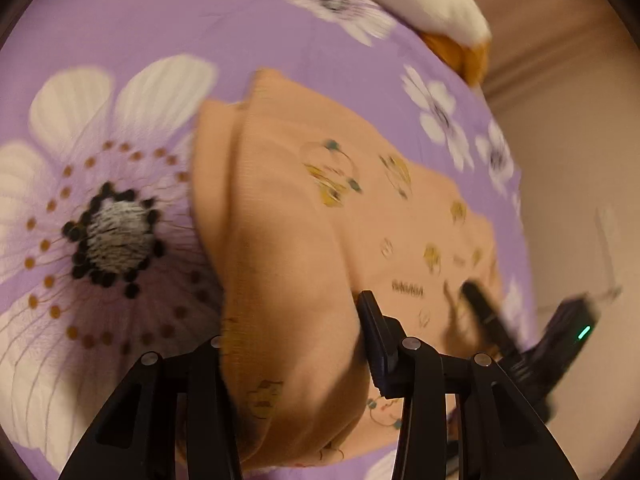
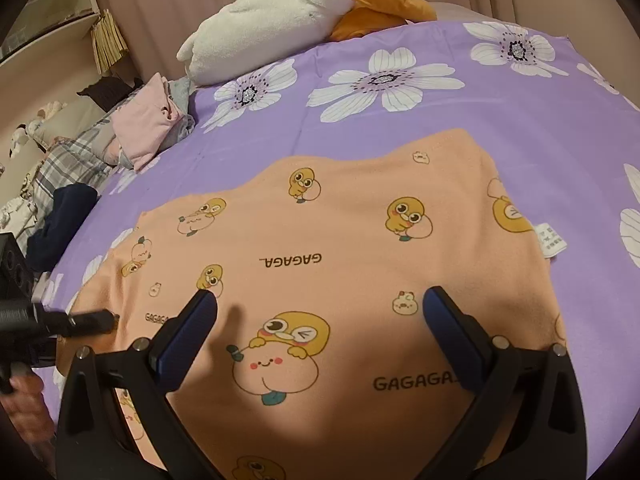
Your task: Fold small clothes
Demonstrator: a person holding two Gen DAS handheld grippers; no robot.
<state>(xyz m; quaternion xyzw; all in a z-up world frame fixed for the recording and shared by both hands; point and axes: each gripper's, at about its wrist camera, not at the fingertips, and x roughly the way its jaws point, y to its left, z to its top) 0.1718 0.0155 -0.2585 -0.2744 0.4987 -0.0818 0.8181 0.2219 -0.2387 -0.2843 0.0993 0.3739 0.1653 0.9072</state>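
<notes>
Now, starting at your far left in the right wrist view, a heap of other clothes (image 2: pixel 132 132) lies at the edge of the bed, pink and grey pieces on top of a plaid one, with something dark blue (image 2: pixel 60 224) below it. Just inward, your left gripper (image 2: pixel 92 322) reaches in at the left edge of the peach garment (image 2: pixel 320 248), and part of your hand (image 2: pixel 24 396) shows beneath it. From that gripper's own camera, a thick bunched fold of the garment (image 1: pixel 288 280) fills the gap between the fingers (image 1: pixel 374 332); the left finger is hidden by the cloth, so the fabric looks pinched, though motion blur keeps the contact itself unclear. The garment lies spread over the purple flowered bedsheet (image 2: pixel 400 120), printed with yellow cartoon chicks and the word GAGAGA, with a white care label (image 2: pixel 552 240) at its right edge. Your right gripper (image 2: pixel 320 308) hovers over the near part of the garment with its jaws wide apart and nothing between them. Behind, toward the top, a white and orange plush toy (image 2: pixel 280 16) rests on the sheet.
</notes>
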